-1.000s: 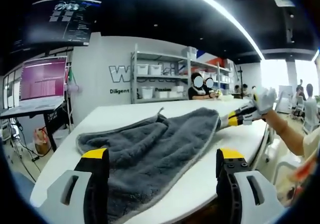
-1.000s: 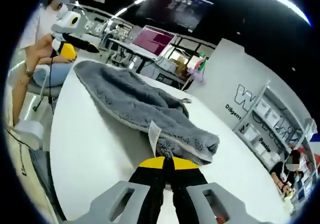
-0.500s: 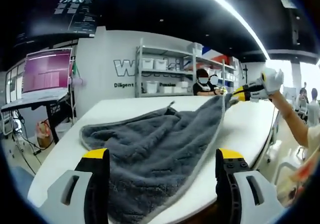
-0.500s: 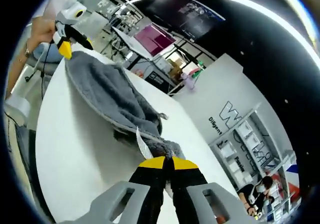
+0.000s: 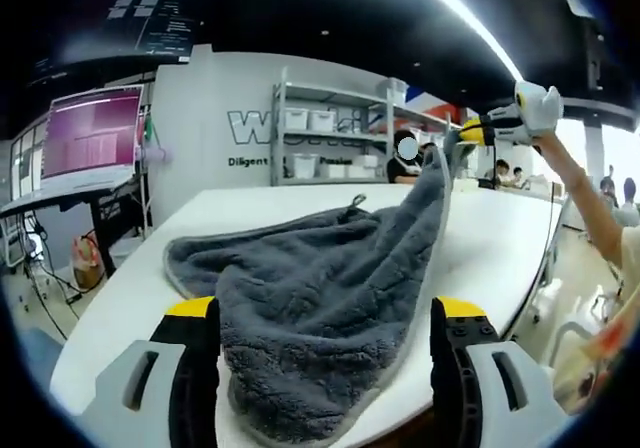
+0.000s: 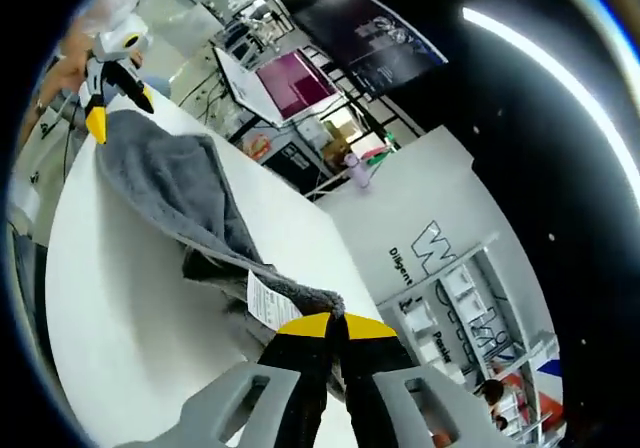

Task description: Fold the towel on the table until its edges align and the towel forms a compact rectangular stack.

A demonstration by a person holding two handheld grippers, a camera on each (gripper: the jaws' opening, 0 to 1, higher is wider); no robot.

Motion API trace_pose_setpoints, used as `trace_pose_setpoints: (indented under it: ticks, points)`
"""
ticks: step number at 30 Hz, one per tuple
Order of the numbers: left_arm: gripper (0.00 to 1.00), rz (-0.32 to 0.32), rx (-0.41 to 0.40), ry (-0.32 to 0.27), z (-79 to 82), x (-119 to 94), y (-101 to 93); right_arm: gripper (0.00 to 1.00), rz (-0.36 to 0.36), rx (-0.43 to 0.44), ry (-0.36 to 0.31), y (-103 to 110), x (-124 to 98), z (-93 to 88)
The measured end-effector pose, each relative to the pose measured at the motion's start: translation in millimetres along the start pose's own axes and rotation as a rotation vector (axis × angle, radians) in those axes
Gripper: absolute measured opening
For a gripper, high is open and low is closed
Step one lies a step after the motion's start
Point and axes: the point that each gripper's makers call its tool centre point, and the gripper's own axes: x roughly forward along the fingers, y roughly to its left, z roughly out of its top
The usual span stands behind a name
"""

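Towel (image 5: 330,308) corner pinched by right tool (image 6: 334,330), left tool (image 5: 325,313) spread, shelves (image 5: 330,148) beyond table (image 5: 490,238).

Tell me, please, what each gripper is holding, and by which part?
The right gripper pinches the towel by a corner beside its label; the left gripper holds nothing, jaws open.

A white wall with dark lettering (image 5: 262,128) backs metal shelving of white bins (image 5: 330,138), a pink-lit monitor (image 5: 96,144) stands at left, and a ceiling light strip (image 5: 455,13) crosses above.
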Motion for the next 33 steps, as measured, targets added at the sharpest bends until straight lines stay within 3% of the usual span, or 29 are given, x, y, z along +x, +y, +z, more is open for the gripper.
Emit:
trace_pose_setpoints:
  ticks: [7,10,14,17,20,24,29,33]
  points:
    - [0.80,0.116,0.025,0.066,-13.8,8,21.3,0.00,0.007,-0.009,-0.007,0,0,4.9]
    - [0.80,0.130,0.053,0.115,-22.6,13,22.3,0.00,0.012,-0.012,-0.009,4,-1,4.5]
    - [0.78,0.131,0.061,0.114,-22.0,17,22.5,0.00,0.012,0.001,-0.008,3,0,0.6]
    - [0.66,0.117,0.087,0.118,-23.7,20,22.6,0.00,0.011,0.013,-0.011,3,-1,-1.2]
    - [0.49,0.082,0.103,0.127,-28.2,24,19.9,0.00,0.011,0.017,-0.010,3,-2,-2.8]
    - [0.28,0.100,0.151,0.084,-21.3,24,24.0,0.00,0.006,0.017,-0.012,2,-2,-5.0]
    - [0.10,0.098,0.183,0.064,-19.3,23,25.6,0.00,0.010,0.019,0.001,3,-1,-11.3]
    - [0.06,0.128,0.202,0.075,-23.1,20,35.5,0.00,0.017,0.018,0.025,4,1,-22.8]
